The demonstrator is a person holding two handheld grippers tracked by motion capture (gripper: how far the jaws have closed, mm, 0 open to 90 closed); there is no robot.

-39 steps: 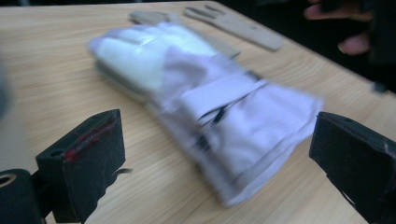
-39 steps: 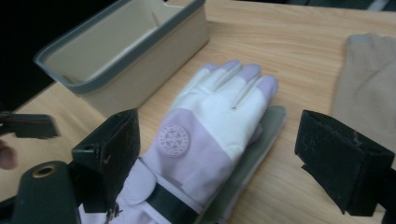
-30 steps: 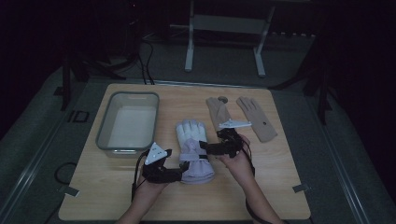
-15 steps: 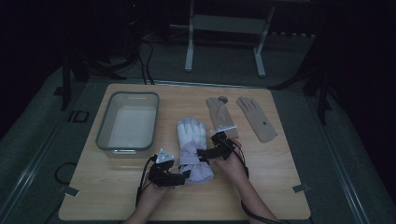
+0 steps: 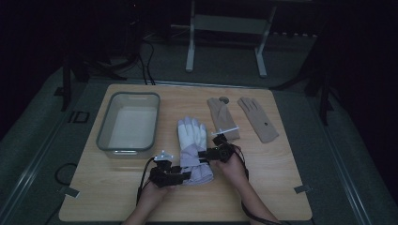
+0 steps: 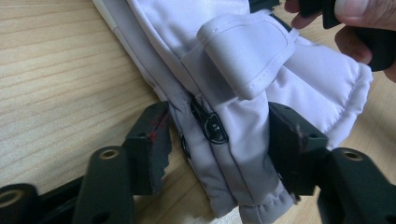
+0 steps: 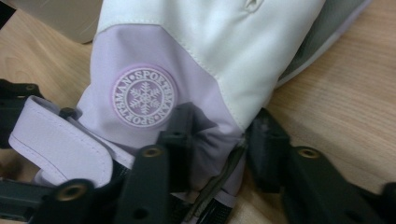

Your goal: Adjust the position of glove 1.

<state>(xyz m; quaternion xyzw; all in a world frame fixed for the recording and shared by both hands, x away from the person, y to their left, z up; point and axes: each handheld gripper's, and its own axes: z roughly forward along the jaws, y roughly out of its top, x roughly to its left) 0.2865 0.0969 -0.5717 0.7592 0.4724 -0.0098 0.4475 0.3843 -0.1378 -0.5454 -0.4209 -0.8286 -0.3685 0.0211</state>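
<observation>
On the wooden table (image 5: 281, 187), just right of the clear plastic bin (image 5: 128, 123) and left of two tan gloves (image 5: 223, 118), lies a padded ski glove (image 5: 192, 150), fingers away from the person: white over fingers and back, pale lilac at the cuff, with a strap tab, a small black clip and a round snowflake badge reading SPORTSMAN. The left gripper (image 6: 217, 140) has just been closing and pinches the cuff's edge near the clip. The right gripper (image 7: 224, 140), also just closing, bunches the cuff's other side between its jaws.
</observation>
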